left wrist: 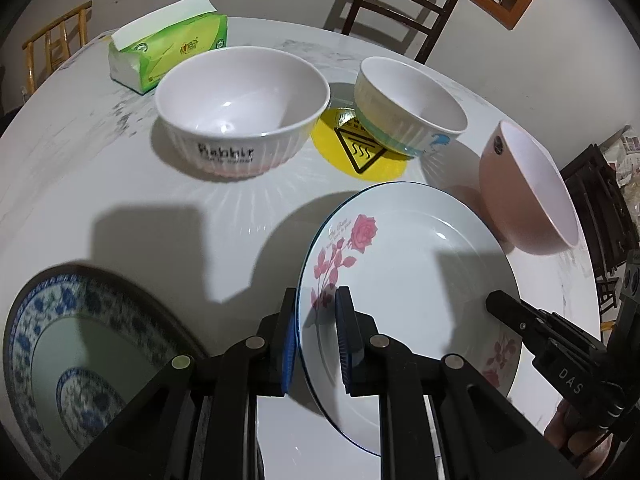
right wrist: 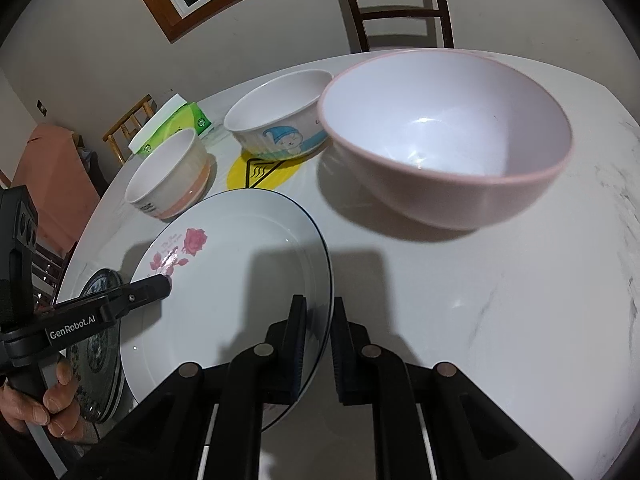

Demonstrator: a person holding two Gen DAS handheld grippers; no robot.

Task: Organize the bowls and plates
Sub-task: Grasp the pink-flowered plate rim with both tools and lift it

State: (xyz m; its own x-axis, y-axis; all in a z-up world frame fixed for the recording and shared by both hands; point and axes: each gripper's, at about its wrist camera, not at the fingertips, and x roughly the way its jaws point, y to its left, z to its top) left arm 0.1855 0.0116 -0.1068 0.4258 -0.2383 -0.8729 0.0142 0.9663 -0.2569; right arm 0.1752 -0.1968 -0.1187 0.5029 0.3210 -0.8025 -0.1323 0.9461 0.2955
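We hold the rose plate [left wrist: 408,288] at its 2 opposite rims, left gripper [left wrist: 316,340] and right gripper [right wrist: 320,344] each closed narrow on it, just above the surface [right wrist: 500,300], while 3 bowls and the blue plate [left wrist: 72,360] are not yet stacked.
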